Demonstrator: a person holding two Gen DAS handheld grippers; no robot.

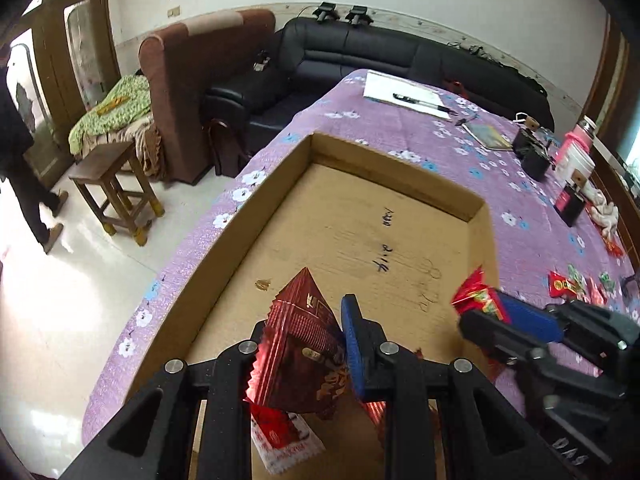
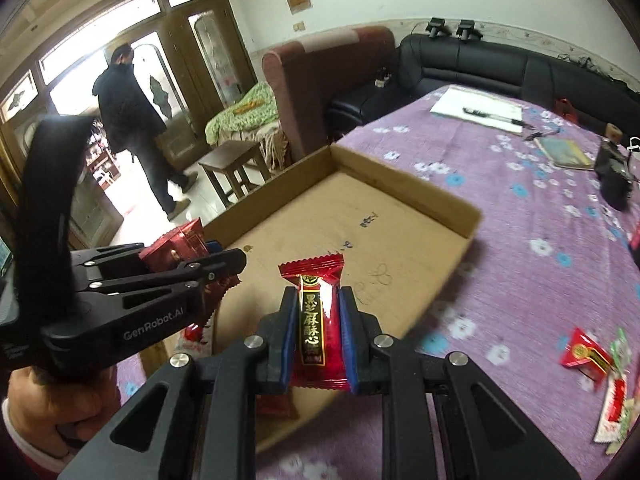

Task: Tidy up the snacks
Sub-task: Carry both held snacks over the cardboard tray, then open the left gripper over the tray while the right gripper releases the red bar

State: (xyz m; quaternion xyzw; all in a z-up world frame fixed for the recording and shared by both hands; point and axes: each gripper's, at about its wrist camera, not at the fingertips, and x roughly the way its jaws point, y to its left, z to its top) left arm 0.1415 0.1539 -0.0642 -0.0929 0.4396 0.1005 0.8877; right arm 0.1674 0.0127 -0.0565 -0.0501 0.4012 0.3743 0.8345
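Here, over the near end of the shallow cardboard tray point(image 1: 224, 240) on the purple flowered tablecloth point(image 1: 400, 120), both grippers hang close together. The left gripper point(image 1: 304, 344) has its blue-padded jaws closed on a dark red snack packet point(image 1: 304, 320) with zigzag edges, held above the tray's near left corner. Its own camera shows another red-and-white packet point(image 1: 286, 444) lying in the tray right beneath it; the right view catches only a scrap of that one.

The right camera shows what the left cannot: "GenRobot.AI" printed in white on the left gripper's side, the person's hand point(image 2: 52, 404) under it, and a man in a dark coat point(image 2: 132, 120) near the glass doors. The left view catches only his legs.

The right gripper point(image 2: 320, 332) is clamped on a red candy point(image 2: 320, 320) with a black strip of gold Chinese characters, upright between the pads, over the tray's near edge. From the left camera that candy is just a crumpled red end.

The tray floor carries dark handwriting, too scrawled to read. Off the tray's right side, several loose red and green packets point(image 2: 588, 356) lie near the cloth's right edge. At the far end sit white paper point(image 1: 400, 90) with a pen point(image 1: 424, 104) on it.
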